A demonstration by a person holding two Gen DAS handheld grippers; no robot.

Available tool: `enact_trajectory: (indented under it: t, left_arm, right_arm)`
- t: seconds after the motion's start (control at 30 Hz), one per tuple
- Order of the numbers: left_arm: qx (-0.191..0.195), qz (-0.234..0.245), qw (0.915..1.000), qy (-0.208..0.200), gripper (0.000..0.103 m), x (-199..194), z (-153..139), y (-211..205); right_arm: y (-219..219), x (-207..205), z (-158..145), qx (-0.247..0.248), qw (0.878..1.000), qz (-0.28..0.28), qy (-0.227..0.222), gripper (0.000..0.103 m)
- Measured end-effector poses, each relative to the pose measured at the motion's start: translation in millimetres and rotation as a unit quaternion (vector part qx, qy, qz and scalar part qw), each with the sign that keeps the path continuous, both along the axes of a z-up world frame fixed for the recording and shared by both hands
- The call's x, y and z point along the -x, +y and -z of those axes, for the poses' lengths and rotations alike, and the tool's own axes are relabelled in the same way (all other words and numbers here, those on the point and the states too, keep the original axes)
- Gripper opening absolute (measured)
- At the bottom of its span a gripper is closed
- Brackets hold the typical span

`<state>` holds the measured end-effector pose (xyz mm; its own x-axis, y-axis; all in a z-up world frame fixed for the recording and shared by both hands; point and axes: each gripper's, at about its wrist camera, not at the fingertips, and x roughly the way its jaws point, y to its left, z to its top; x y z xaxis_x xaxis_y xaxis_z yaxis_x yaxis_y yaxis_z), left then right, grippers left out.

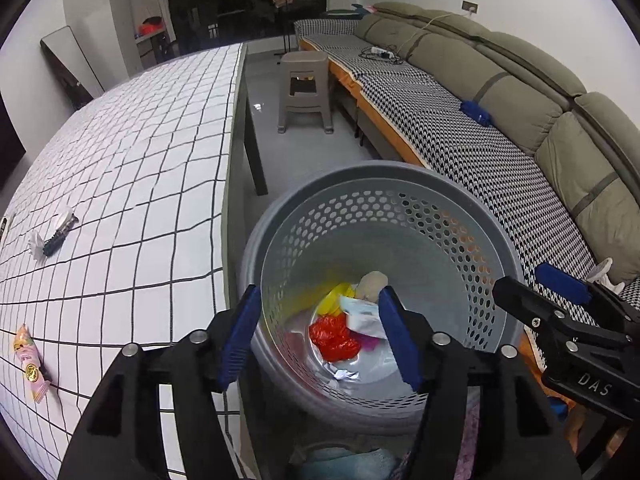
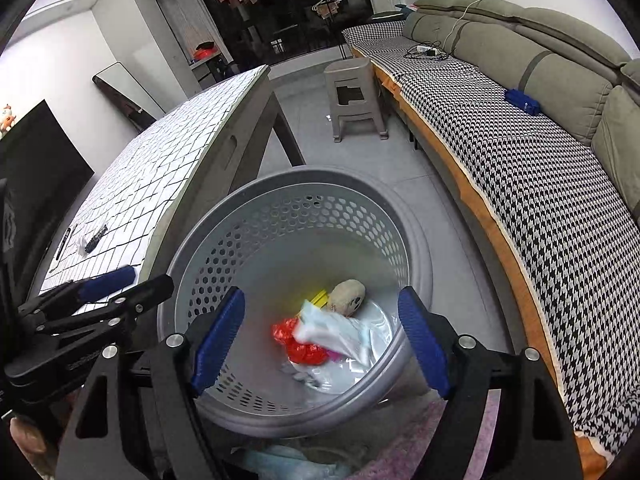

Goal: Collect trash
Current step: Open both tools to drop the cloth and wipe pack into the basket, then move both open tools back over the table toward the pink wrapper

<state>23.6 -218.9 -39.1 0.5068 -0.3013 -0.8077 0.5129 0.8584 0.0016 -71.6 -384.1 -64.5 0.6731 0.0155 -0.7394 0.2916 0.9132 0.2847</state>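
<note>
While we hold both grippers over the grey perforated bin (image 1: 472, 236), we see it standing on a grey tiled floor (image 1: 348, 144) between the bench (image 1: 132, 152), which is covered by a white cloth with a dark grid, and a long sofa (image 1: 500, 80) with olive cushions and a houndstooth cover. One grey plastic stool (image 1: 306, 90) stands on the floor farther back, and clothes hang in a dark opening beyond it. Our left gripper (image 1: 318, 336) has its jaws released, with nothing between the blue pads, and our right gripper (image 2: 320, 340) likewise stands spread and empty above the bin. Trash lies at the bottom of the bin: one red crumpled wrapper (image 1: 334, 338), one yellow scrap (image 1: 338, 296), one pale white-and-blue packet (image 2: 336, 330) and one beige lump (image 2: 348, 296). From the left wrist we make out two pieces still lying on the bench, a pink candy wrapper (image 1: 30, 364) near the front edge and a black-and-white wrapper (image 1: 54, 236) farther back; the right wrist shows only the black-and-white one, plus a dark screen (image 2: 36, 172) at the far left that the left view lacks. One blue object (image 1: 476, 112) rests on the sofa seat in both views.
</note>
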Motion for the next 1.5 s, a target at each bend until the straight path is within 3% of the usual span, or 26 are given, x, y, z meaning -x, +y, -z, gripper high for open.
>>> enact_trajectory:
  t: [0.4, 0.93, 1.5]
  left_arm:
    - [0.01, -0.009, 0.9999, -0.003, 0.073, 5, -4, 10]
    - [0.025, -0.027, 0.9992, -0.017, 0.077, 20, -10, 34]
    - [0.047, -0.086, 0.9944, -0.04, 0.08, 23, -24, 93]
  right_arm:
    - [6, 7, -1, 0.001, 1.0, 0.001, -0.005, 0.076]
    - [25, 25, -6, 0.009, 1.0, -0.004, -0.019, 0.076]
    - [71, 21, -17, 0.018, 0.998, -0.048, -0.038, 0.077]
